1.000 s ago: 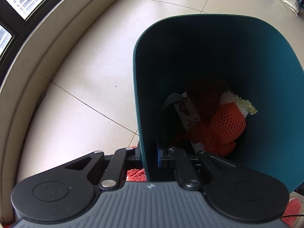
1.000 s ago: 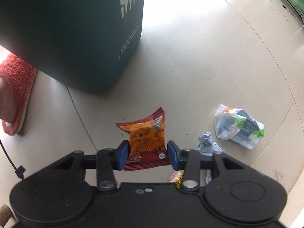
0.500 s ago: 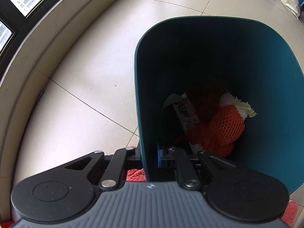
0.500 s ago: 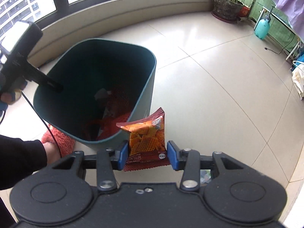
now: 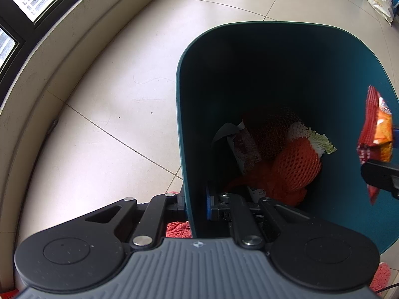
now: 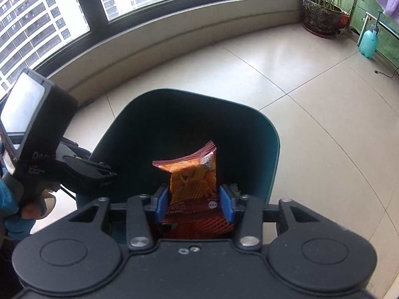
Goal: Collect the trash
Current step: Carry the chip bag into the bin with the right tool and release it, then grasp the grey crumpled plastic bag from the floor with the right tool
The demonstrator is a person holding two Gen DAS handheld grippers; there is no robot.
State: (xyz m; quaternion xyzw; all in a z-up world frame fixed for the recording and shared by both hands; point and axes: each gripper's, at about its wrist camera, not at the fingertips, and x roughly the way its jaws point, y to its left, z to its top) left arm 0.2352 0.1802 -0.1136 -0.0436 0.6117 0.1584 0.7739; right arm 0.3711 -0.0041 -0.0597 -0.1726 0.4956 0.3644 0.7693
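My left gripper is shut on the near wall of a dark teal trash bin, one finger inside and one outside. Inside the bin lie an orange foam fruit net, a red mesh bag, a wrapper and a cabbage leaf. My right gripper is shut on a red and orange snack packet and holds it over the open bin. The packet also shows at the right edge of the left wrist view. The left gripper shows in the right wrist view.
A curved window sill and wall run behind the bin. A potted plant and a teal spray bottle stand at the far right. A white bag lies on the tiled floor. A red slipper sits under the bin.
My right gripper has lifted the snack packet from the floor and brought it over the bin's opening. The left gripper keeps its hold on the bin, which is tilted a little differently.
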